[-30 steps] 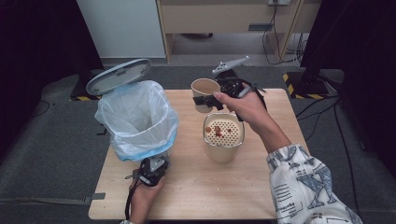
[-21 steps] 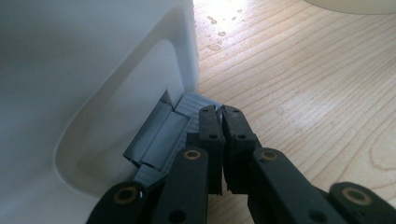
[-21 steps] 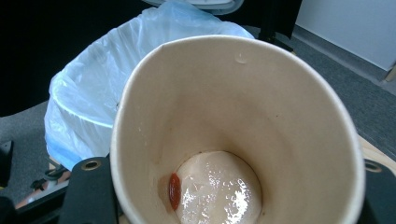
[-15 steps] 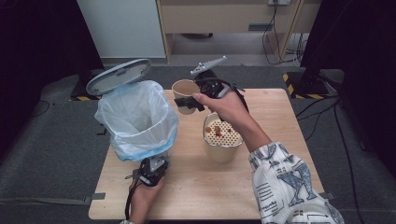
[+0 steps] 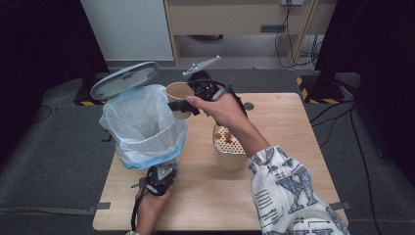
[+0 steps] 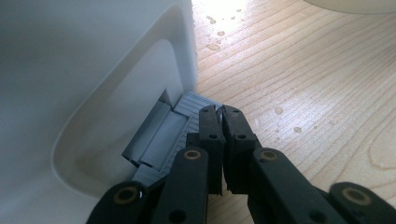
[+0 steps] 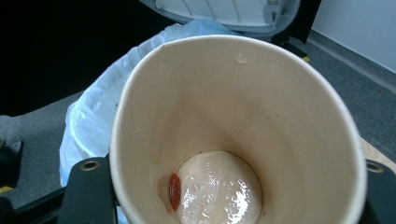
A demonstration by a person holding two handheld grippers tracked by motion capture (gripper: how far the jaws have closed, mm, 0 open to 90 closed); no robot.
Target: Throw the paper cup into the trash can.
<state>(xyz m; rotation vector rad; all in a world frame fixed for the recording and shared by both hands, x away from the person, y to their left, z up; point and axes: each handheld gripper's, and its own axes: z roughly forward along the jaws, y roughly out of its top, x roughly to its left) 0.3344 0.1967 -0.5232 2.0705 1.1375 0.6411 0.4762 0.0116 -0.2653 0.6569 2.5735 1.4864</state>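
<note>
High view: the right gripper (image 5: pixel 188 104) is clamped on a paper cup (image 5: pixel 177 94), held upright just right of the open pedal bin (image 5: pixel 142 125) with its blue liner, so the bin mouth sits right beside it on the left. The strainer cup (image 5: pixel 229 147) stays near the middle of the wooden table (image 5: pixel 293 147), dark floor around. Left gripper view: the left gripper (image 6: pixel 222 114) is closed, jaws together, pressing the grey pedal (image 6: pixel 161 140). Right gripper view: the cup's nearly empty, one red berry (image 7: pixel 174 190) left, and its jaws have just been opening slightly.
</note>
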